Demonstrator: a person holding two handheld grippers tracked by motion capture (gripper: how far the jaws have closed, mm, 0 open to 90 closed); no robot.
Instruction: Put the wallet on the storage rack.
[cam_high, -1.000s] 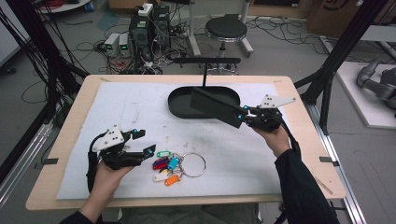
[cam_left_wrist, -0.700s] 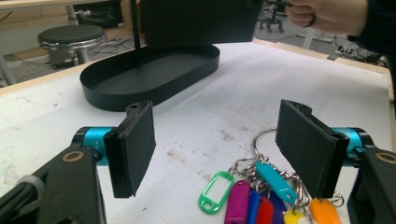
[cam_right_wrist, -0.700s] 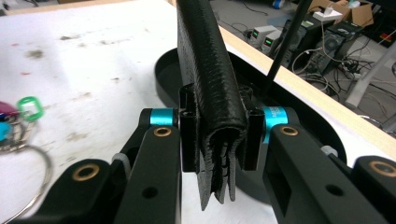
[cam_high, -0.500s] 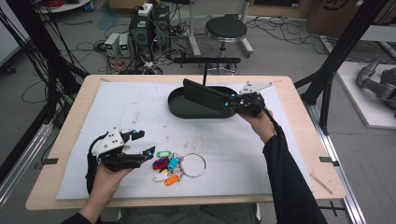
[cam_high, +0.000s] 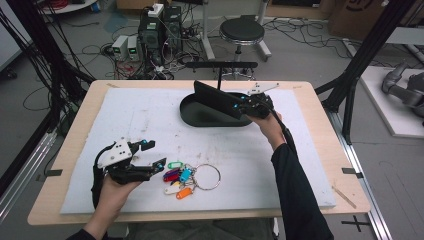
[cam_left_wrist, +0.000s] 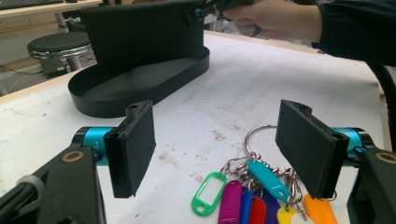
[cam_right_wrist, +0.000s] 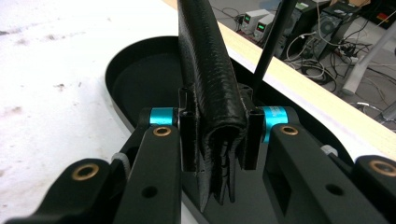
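A black leather wallet (cam_high: 214, 98) stands on edge over the black oval tray (cam_high: 199, 119) at the far middle of the mat. My right gripper (cam_high: 241, 106) is shut on the wallet's near end, and its pads press the folded edge (cam_right_wrist: 208, 74) from both sides above the tray (cam_right_wrist: 140, 70). My left gripper (cam_high: 152, 154) rests near the front left, open, with nothing between its pads (cam_left_wrist: 133, 144). Just right of it lies a key ring with several coloured tags (cam_high: 186, 176), which shows low between the jaws in the left gripper view (cam_left_wrist: 243, 191). That view has the wallet (cam_left_wrist: 144, 37) and tray (cam_left_wrist: 135, 88) farther off.
A white foam mat (cam_high: 150, 115) covers the wooden table (cam_high: 320, 100). A thin black stand with a crossbar (cam_high: 221, 65) rises at the far edge behind the tray. A stool (cam_high: 242, 31), cables and electronics sit on the floor beyond.
My right gripper has carried the wallet left and away from the person, from beside the tray's right end to over the tray. The left gripper and the keys stayed put.
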